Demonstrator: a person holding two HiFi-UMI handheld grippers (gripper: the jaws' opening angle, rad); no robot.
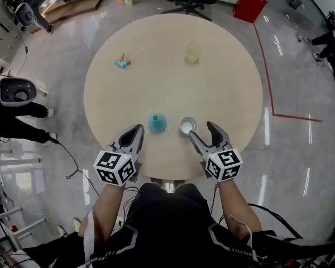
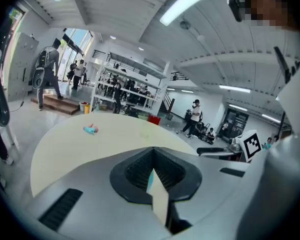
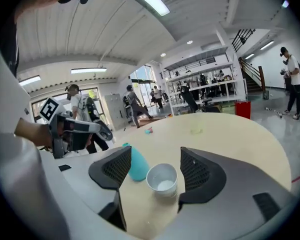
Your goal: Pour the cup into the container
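Observation:
A small white cup [image 1: 188, 125] with a little white stuff in its bottom stands near the table's front edge. Just left of it sits a teal cone-shaped vessel [image 1: 157, 122]. My right gripper [image 1: 204, 134] is open just behind the cup; in the right gripper view the cup [image 3: 162, 179] stands at the mouth of the jaws, apart from both pads, with the teal vessel [image 3: 136, 164] beside the left jaw. My left gripper [image 1: 136, 132] is shut and empty, a little left of the teal vessel. Only a teal sliver shows past the closed jaws of the left gripper [image 2: 153, 160].
A pale yellow translucent cup [image 1: 193, 53] stands at the far right of the round beige table [image 1: 223, 82]. A small teal and pink item [image 1: 123, 63] lies at the far left. People, shelves and a red bin [image 1: 249, 5] are around the room.

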